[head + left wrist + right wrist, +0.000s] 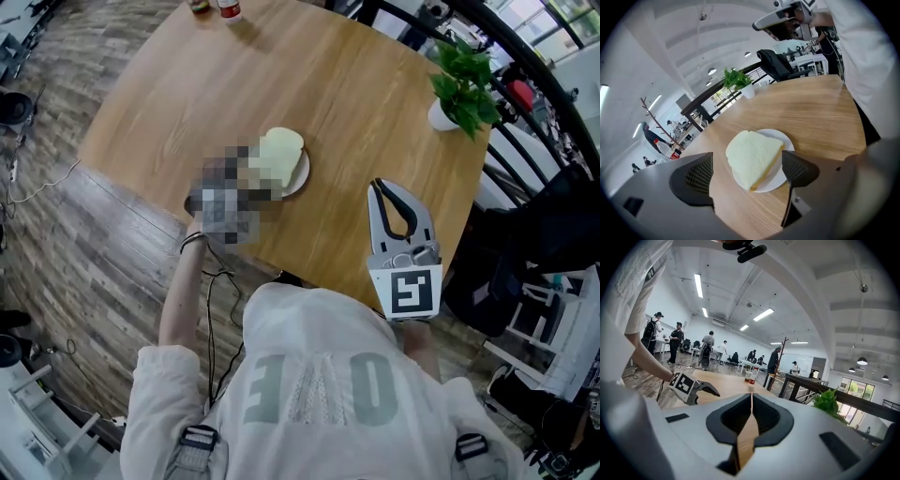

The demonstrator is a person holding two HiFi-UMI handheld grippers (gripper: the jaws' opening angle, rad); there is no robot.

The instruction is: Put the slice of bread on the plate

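One wooden table (375, 112). Over it, left gripper (746, 174) spread wide, nothing pinched; right gripper (751, 397) pressed together, empty, well apart. Straight ahead between left's jaws: white plate (771, 183), bread slice (752, 158) flat on it, pads clear either side.

table (356, 103) – matt wood grain | plate (785, 138) – smooth, glossy white
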